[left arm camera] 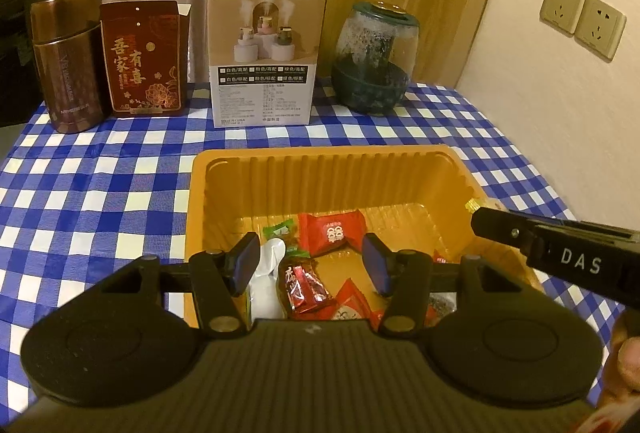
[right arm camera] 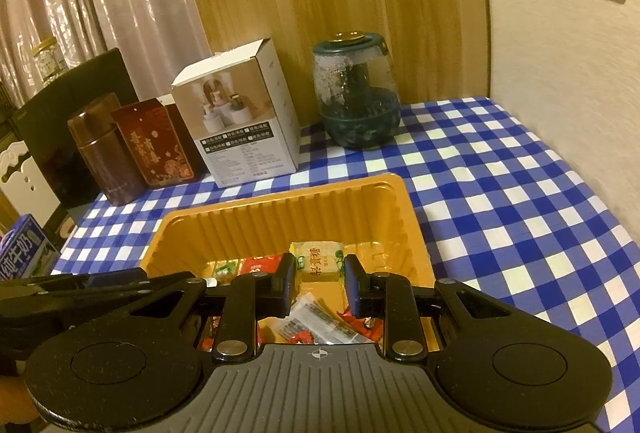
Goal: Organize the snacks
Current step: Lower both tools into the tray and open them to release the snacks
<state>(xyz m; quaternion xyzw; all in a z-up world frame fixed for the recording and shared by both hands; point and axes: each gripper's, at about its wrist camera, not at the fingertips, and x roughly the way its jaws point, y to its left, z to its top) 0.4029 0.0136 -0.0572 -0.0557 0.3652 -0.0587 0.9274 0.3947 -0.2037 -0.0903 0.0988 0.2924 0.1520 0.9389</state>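
Gripping yellow candy (right arm camera: 318, 260) crosswise, seemingly, right claw (right arm camera: 320, 267) over orange tray (right arm camera: 280, 219), left claw (left arm camera: 311, 255) released

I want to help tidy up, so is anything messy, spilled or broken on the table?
Nothing looks spilled or broken. The snacks lie in a loose heap, all inside the orange tray. The only odd bits are the white box and the red box at the back, whose top flaps seem not fully shut.
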